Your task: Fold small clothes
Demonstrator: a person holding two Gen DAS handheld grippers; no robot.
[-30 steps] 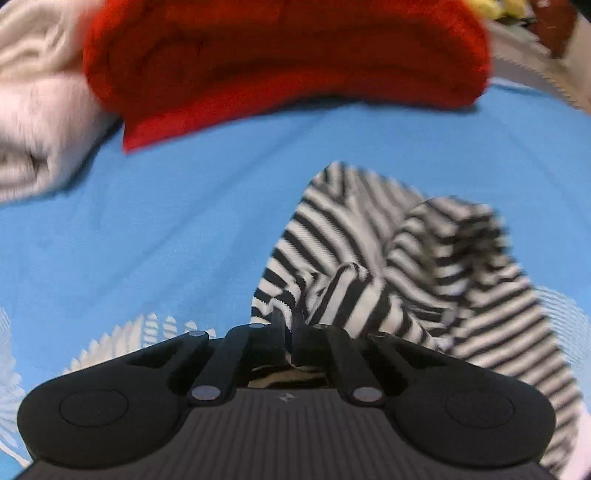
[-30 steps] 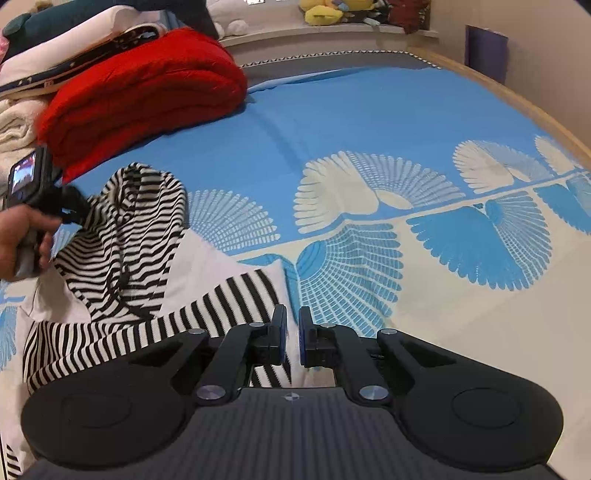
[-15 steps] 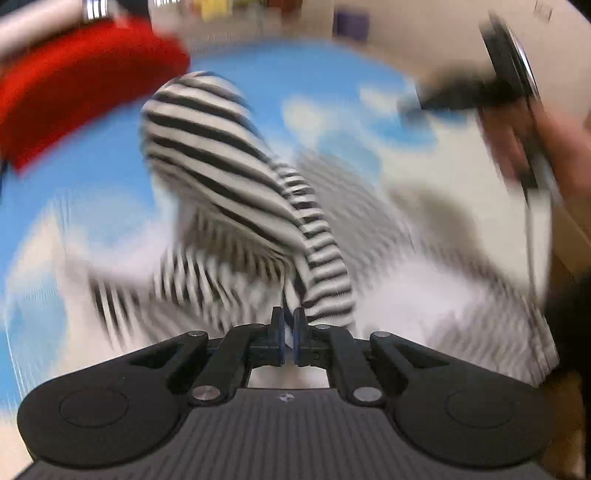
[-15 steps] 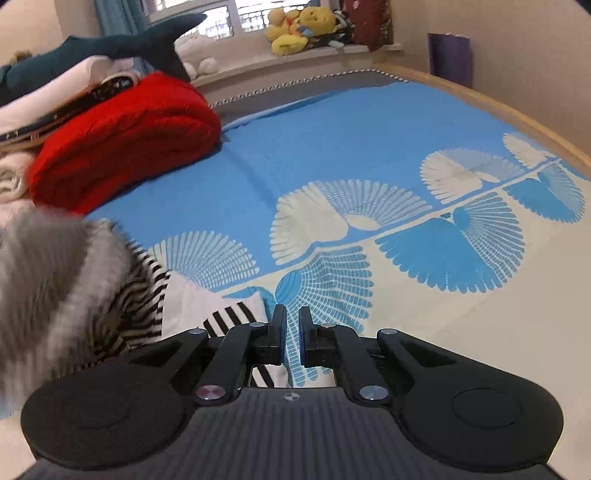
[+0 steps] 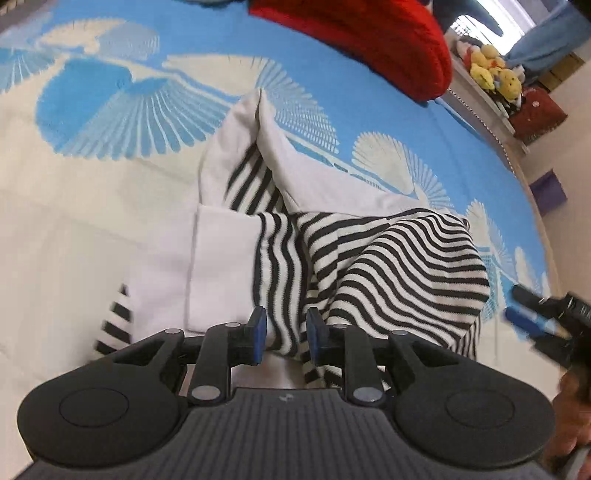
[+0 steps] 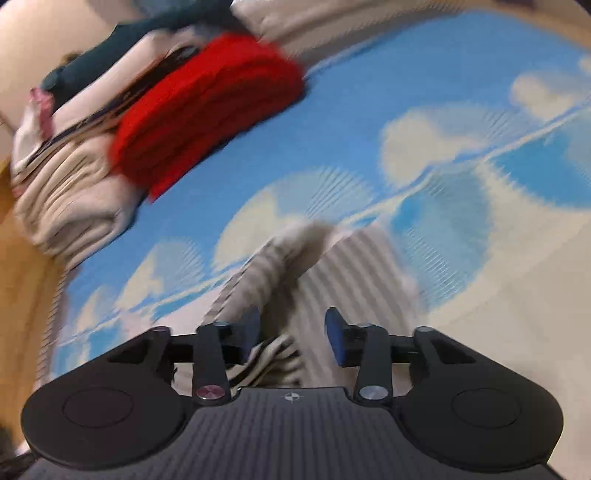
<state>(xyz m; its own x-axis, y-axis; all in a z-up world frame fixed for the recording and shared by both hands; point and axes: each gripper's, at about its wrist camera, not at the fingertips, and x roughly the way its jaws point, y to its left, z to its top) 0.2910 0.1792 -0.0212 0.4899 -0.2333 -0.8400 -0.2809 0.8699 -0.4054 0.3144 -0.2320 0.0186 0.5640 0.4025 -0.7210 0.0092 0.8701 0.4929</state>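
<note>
Now we look along our left gripper (image 5: 284, 334). Its jaws are opening, and the striped top (image 5: 388, 266) lies between them on the blue bed cover (image 5: 369, 107), loose and not squeezed. Far off sits a red blanket (image 5: 369, 26). To the right, our right gripper (image 6: 291, 334) is opening its jaws too, with a blurry bit of the striped cloth between them, not pinched.

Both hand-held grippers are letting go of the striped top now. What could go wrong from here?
1. The striped top lies bunched, not flat, so the fold may slump open.
2. Fabric sits between the opening jaws of the left hand-held gripper and right hand-held gripper; pulling away could snag and drag it.
</note>
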